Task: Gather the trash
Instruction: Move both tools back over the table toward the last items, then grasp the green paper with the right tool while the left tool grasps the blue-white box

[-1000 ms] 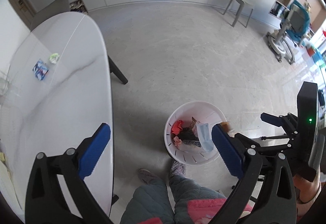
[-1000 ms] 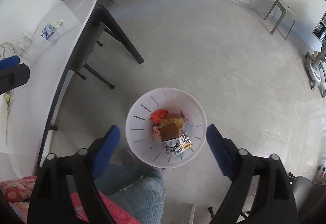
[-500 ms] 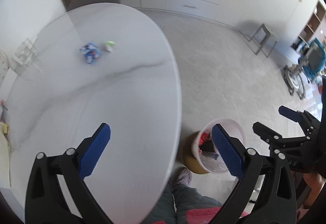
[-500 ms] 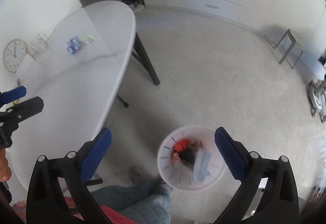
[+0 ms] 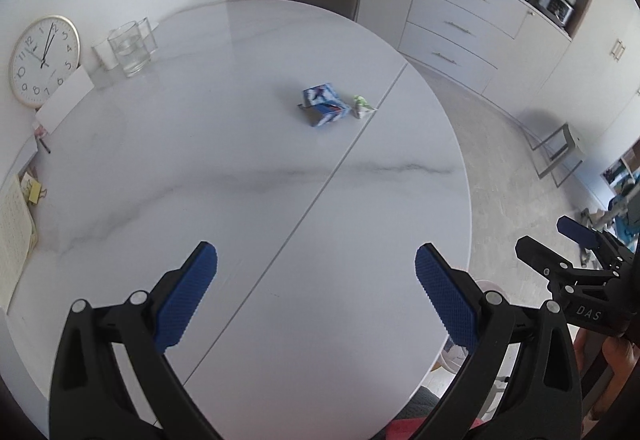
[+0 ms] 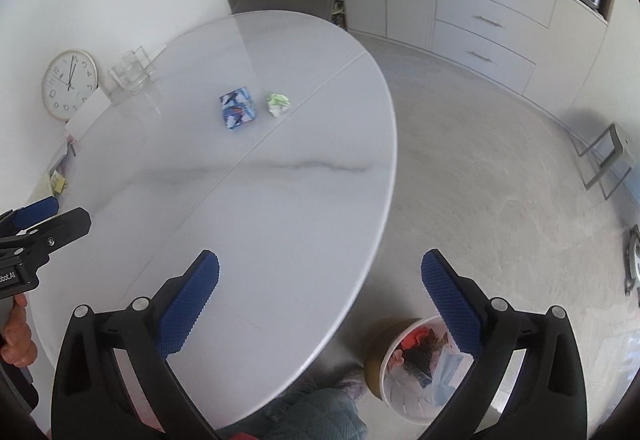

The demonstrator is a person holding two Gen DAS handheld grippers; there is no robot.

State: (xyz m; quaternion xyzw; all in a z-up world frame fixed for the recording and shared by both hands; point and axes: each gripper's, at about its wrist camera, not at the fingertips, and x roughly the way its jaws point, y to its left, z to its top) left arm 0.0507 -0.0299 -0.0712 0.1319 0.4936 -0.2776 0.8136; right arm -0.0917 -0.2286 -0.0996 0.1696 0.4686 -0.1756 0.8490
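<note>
Both the left gripper [image 5: 316, 292] and right gripper [image 6: 320, 294] hang wide open and empty above the table [image 5: 240, 199], well short of the blue carton [image 5: 323, 107] and crumpled wrapper [image 5: 362, 107].

Bright daylight, soft shadows, slight blur, fisheye-bent edges, dark corners.

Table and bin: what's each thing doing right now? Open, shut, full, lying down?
Left gripper: open, empty.
Right gripper: open, empty.
Blue carton: crumpled, lying on the table.
Green wrapper: crumpled, beside the carton.
Trash bin: upright on the floor, holding trash.
Glass: upright.
</note>
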